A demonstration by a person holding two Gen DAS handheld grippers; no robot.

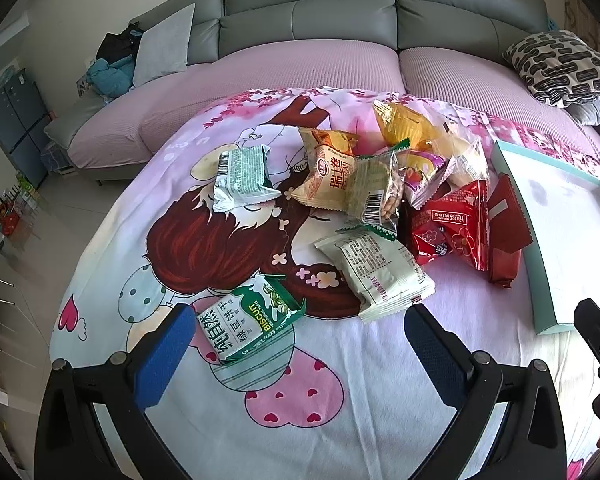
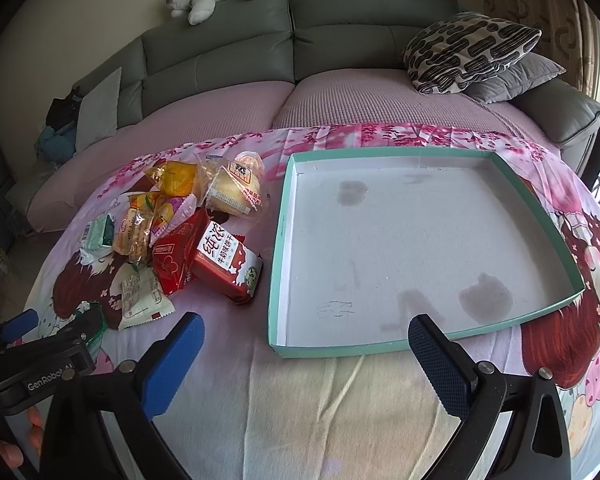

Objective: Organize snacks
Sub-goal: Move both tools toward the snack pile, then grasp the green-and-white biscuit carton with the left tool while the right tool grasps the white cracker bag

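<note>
Snacks in a heap, box beside them — nothing packed yet.

The left gripper [image 1: 300,332] is spread wide and empty; the green biscuit pack [image 1: 252,326] lies just ahead toward its left finger. The right gripper [image 2: 306,340], also spread and empty, faces the empty teal box [image 2: 282,240].

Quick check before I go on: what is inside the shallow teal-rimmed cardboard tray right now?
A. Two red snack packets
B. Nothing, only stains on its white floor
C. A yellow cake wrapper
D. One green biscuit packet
B: the shallow teal-rimmed cardboard tray holds no packets; the pile of snack packets lies on the cartoon-print cloth beside it.
</note>
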